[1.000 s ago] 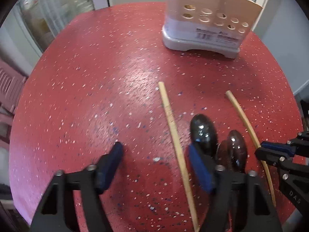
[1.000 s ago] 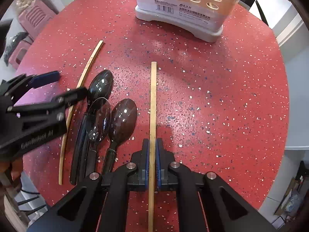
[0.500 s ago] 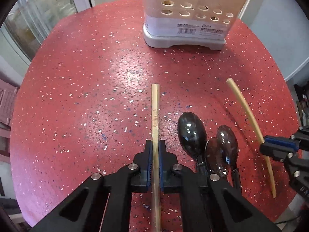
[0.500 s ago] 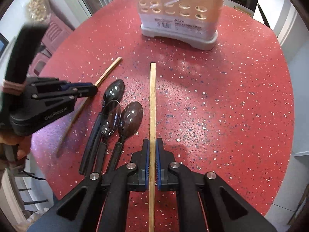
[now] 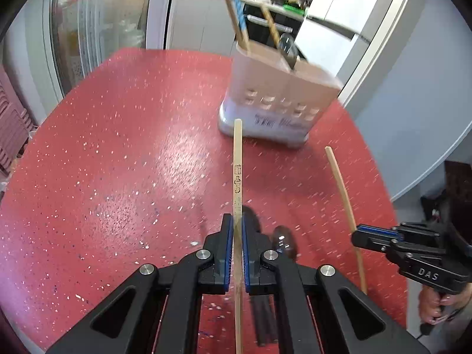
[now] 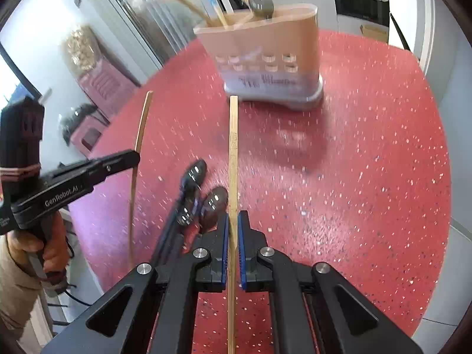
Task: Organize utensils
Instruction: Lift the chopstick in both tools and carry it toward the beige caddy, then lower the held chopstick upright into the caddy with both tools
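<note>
Two chopsticks were clamped, one in your left gripper point(image 5: 235, 253), one in your right gripper point(image 6: 232, 252) (both off the red table point(image 5: 118, 162)); you needed each tip steadied above the holder point(image 5: 280, 100) before lowering.

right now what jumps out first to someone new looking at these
Each gripper is shut on a wooden chopstick: the left gripper holds one chopstick, the right gripper the other chopstick, both pointing toward the beige utensil holder at the far side of the red speckled table. Dark spoons lie on the table between the two grippers.
</note>
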### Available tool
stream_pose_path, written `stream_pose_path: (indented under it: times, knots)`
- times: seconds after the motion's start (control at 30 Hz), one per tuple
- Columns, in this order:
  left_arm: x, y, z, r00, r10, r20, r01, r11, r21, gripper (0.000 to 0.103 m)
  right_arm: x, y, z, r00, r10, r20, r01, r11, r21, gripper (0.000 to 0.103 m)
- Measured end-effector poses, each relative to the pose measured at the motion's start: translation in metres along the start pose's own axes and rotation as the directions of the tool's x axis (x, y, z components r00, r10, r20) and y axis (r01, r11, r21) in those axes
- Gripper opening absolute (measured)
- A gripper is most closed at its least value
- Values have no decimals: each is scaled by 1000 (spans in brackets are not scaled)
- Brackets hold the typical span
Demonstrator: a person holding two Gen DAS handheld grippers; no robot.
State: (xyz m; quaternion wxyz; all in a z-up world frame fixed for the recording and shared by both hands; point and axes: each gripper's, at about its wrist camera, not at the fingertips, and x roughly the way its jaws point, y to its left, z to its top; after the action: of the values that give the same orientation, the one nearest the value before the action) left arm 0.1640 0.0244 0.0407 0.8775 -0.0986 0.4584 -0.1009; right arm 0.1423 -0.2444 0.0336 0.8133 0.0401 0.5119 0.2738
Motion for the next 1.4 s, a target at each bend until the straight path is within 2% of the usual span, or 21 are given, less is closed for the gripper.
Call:
stream_pose_path:
  times: [0.23,0.37,0.5,0.7,1.0,1.3,1.4]
  knots:
    - [-45,-6,13,994,-60,94,61,998,-14,34,-31,2,17,996,19,91,-19,1000,-1,6]
    - [-50,-13,28,987,-74,145,76,997,-4,34,-47,2,31,991,28,133,-29,1000,7,6]
    - [-65,-20,50,975,-95,201,98,995,-6,34,-59,4,47,985,17,174,-17,1000,-2,6]
    - [-82,-34,92,953,-119,277,118,993,21,34,-68,6,89,976,12,220,-10,1000,-11,6]
    - [-77,-46,166,925,-128,357,118,992,48,34,-77,1,150,953,-26,303,29,1000,-3,6]
    - [-43,-44,213,913,-92,397,85,996,35,34,-61,-8,206,931,-32,363,28,999,15,6]
    - [-32,-43,223,909,-72,410,65,997,32,34,-52,-11,222,918,-37,396,35,999,11,6]
